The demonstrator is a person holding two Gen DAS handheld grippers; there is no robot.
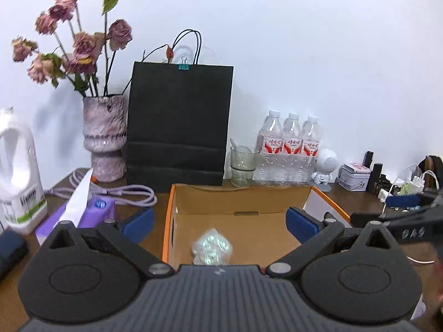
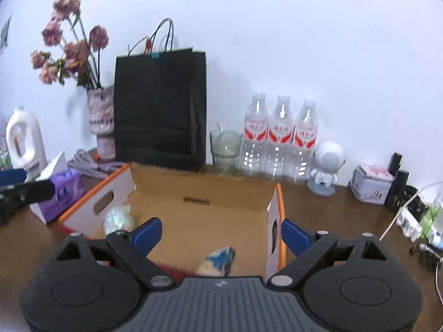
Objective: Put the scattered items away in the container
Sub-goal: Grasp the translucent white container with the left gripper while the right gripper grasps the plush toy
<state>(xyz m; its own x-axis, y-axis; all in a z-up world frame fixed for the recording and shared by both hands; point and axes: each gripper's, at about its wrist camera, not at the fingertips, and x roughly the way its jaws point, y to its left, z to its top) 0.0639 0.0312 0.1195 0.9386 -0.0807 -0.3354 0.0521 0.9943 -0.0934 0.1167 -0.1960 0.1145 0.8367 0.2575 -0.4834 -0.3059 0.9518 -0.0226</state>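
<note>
An open cardboard box (image 1: 241,197) with orange rims sits on the brown table; it also shows in the right wrist view (image 2: 199,185). A shiny crumpled packet (image 1: 211,250) lies on its floor, seen too in the right wrist view (image 2: 117,218). A blue and yellow packet (image 2: 218,260) is inside the box near its front. My left gripper (image 1: 220,222) is open and empty above the box. My right gripper (image 2: 221,233) is open and empty above the box's right part. The right gripper's arm (image 1: 401,221) shows at the right of the left wrist view.
Behind the box stand a black paper bag (image 1: 178,124), a vase of dried roses (image 1: 105,141), a glass (image 1: 243,164), three water bottles (image 1: 289,149) and a white robot figure (image 2: 326,166). A purple tissue box (image 1: 83,215), white jug (image 1: 19,171) and cable are left. A tin (image 2: 371,184), chargers right.
</note>
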